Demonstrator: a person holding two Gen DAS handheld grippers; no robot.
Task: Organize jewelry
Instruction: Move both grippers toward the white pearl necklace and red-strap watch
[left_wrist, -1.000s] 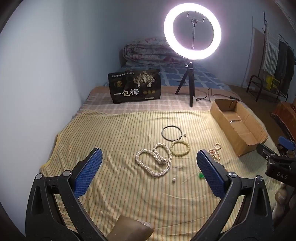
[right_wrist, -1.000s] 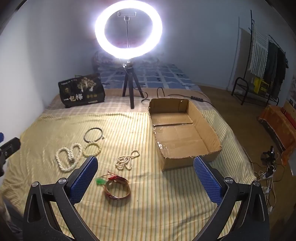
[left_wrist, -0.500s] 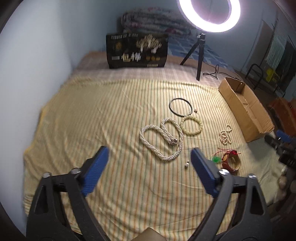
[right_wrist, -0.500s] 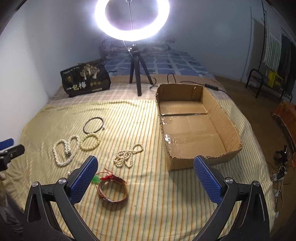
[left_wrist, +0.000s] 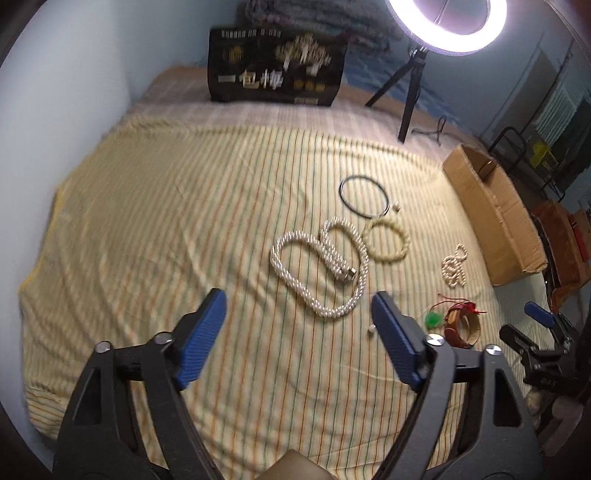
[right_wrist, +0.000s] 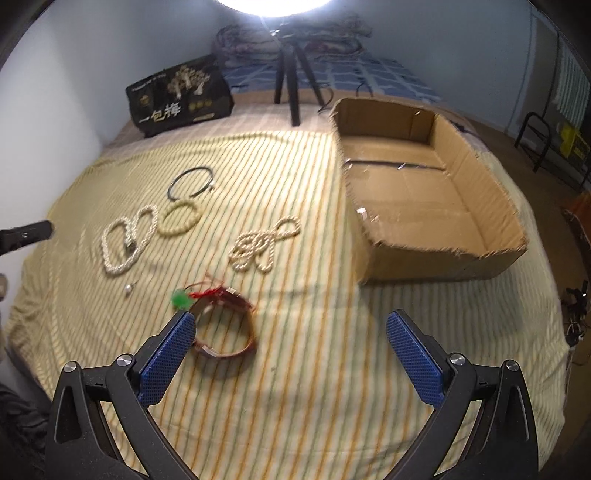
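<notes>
A: Both sets of tongs hang over the bed (left_wrist: 147, 206) now, pitched down at the striped sheet. Left tongs (left_wrist: 299, 325) stand wide, nothing between the pads. Right tongs (right_wrist: 291, 347) wide too, and empty.

B: Where's the jewelry from each?

A: The big pearl necklace (left_wrist: 321, 266) lies just beyond the left tongs, a touch right of their centre line, its loops running near to far. The red bangle (right_wrist: 225, 328) sits just ahead of the right tongs, against the inner side of their left pad and well off centre. My guess: each hand takes the piece nearest it, and the right one needs to shift left first.

B: And the rest?

A: Farther out, the pale bead bracelet (left_wrist: 388, 240), the black ring (left_wrist: 364, 195), and the small bead strand (right_wrist: 262, 247) lying between the bangle and the cardboard box (right_wrist: 480, 206), which sits empty at the right.

B: Anything you can't read?

A: The pad covers the bangle's left edge, so I can't tell if it touches. The green bit (right_wrist: 182, 300) by the red cord is too blurred to name. A tiny pearl (left_wrist: 371, 329) peeks out beside the left tongs' right pad.
</notes>
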